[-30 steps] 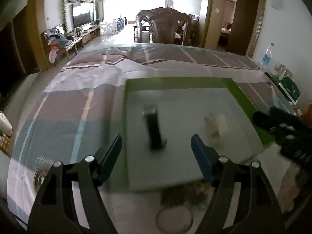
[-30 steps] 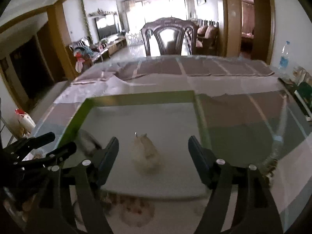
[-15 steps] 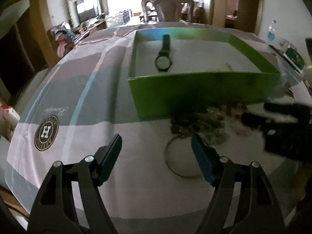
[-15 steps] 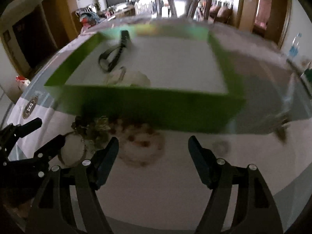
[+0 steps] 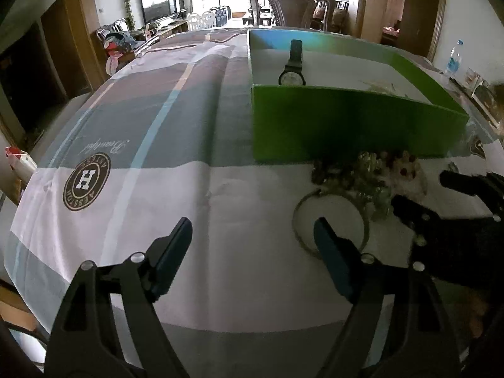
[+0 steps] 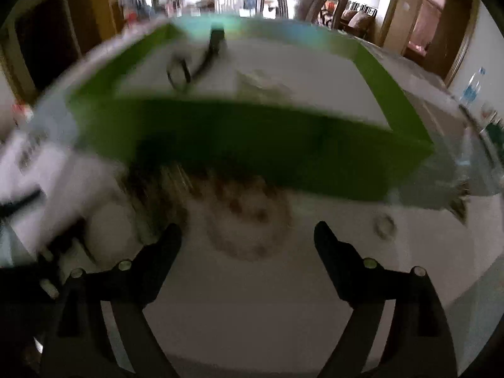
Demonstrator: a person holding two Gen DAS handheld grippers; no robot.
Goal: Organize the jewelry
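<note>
Hovering low over the tabletop (image 5: 220, 189), the left gripper (image 5: 252, 236) is seen with fingers spread wide and nothing between them; the right gripper (image 6: 247, 236) likewise has its fingers spread and empty, though that view is badly smeared by motion.

Jewelry pile (image 5: 362, 176): a tangle of beads and chain, with a large thin ring (image 5: 329, 220) at its near edge, lying on the cloth just beside the near wall of the green box (image 5: 346, 126). The ring sits just by the left gripper's right finger. Further beaded pieces (image 6: 249, 217) are made out between the right fingers, blurred.

Inside the box a black watch (image 5: 293, 66) is already laid, with a pale piece (image 5: 378, 86) to its right.

Step judged: reaching for the next loose piece. A close on one strand is called for, then a lift over the wall.

Surface: striped cloth with a round logo (image 5: 86, 181). Room: dark wooden chair (image 5: 293, 6) at the far side, television (image 5: 157, 3) far left, bottle (image 5: 453, 56) far right.
</note>
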